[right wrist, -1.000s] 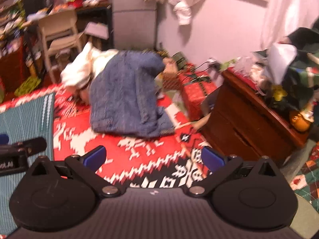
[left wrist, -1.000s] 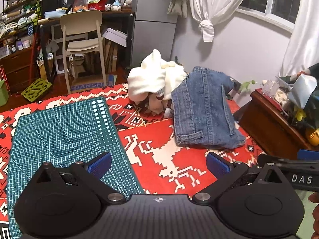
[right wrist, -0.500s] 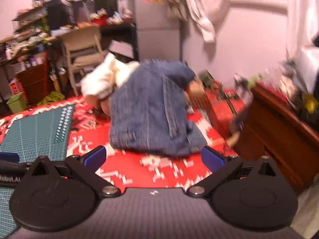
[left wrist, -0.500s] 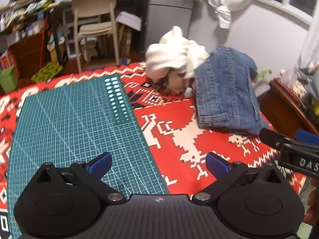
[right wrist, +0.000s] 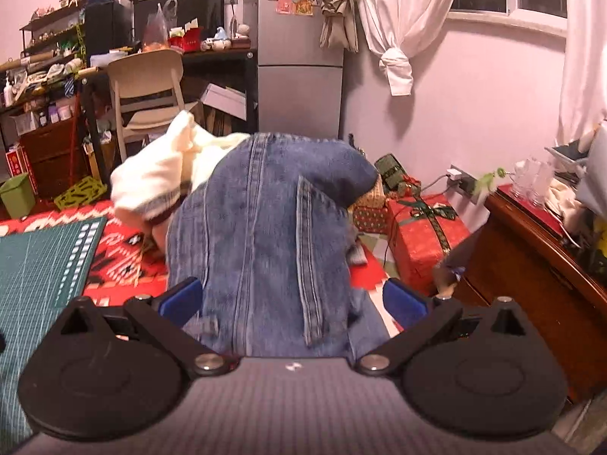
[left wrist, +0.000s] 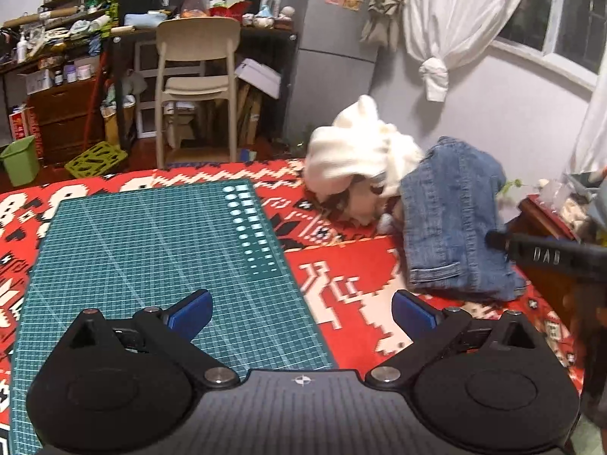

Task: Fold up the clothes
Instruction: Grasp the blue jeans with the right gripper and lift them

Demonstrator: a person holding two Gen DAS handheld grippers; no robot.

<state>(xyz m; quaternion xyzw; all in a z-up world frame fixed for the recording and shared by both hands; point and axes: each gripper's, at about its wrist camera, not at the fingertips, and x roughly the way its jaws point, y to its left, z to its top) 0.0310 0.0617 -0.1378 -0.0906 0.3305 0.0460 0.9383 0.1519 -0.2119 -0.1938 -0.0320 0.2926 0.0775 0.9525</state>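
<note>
Folded blue jeans [left wrist: 451,223] lie on the red patterned cloth at the right, with a cream-white garment [left wrist: 356,155] heaped behind them. My left gripper [left wrist: 301,309] is open over the edge of the green cutting mat [left wrist: 144,250], holding nothing. In the right wrist view the jeans [right wrist: 265,235] fill the middle, and my right gripper [right wrist: 292,299] is open with its blue pads on either side of the near end of the denim. The white garment [right wrist: 159,174] shows to the left behind. The right gripper's black finger [left wrist: 542,254] reaches over the jeans in the left wrist view.
The red patterned cloth [left wrist: 341,265] covers the work surface. A dark wooden cabinet [right wrist: 531,265] stands close on the right, with red wrapped gift boxes [right wrist: 425,235] beside it. A beige chair [left wrist: 197,76], cluttered shelves and a grey fridge [right wrist: 299,57] stand behind.
My right gripper has moved forward to the jeans, which now lie between its open fingers. The left gripper has shifted a little over the mat and stays open.
</note>
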